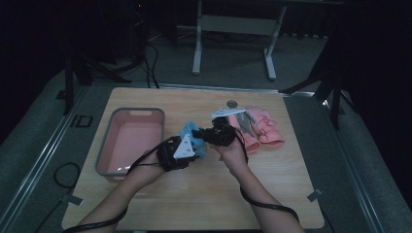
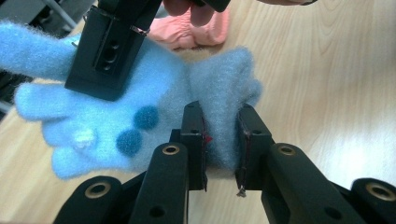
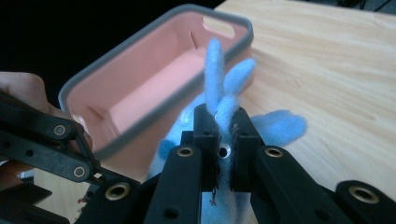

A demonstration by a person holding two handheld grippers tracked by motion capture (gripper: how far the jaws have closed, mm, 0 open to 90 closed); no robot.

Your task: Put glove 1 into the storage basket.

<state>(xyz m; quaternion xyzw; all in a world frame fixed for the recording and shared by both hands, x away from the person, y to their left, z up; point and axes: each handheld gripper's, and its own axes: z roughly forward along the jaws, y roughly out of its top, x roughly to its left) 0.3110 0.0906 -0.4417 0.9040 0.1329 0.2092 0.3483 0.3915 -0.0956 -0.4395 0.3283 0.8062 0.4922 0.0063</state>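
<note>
Lying on wooden table (image 1: 194, 194): pink bin (image 1: 130, 141) | dark room, grey floor (image 1: 233, 58)

You have one blue fleece glove (image 1: 193, 137) near the middle of the table (image 1: 204, 204), held between your two grippers, the left gripper (image 1: 194, 148) and the right gripper (image 1: 203, 135), each clamped on it. Toward the right edge of the table lie two pink gloves (image 1: 260, 127) side by side, which makes three gloves in all. One pink basin with a grey rim (image 1: 108, 145) stands by the left edge, and one small round grey disc (image 1: 232, 103) sits near the far edge.
</note>
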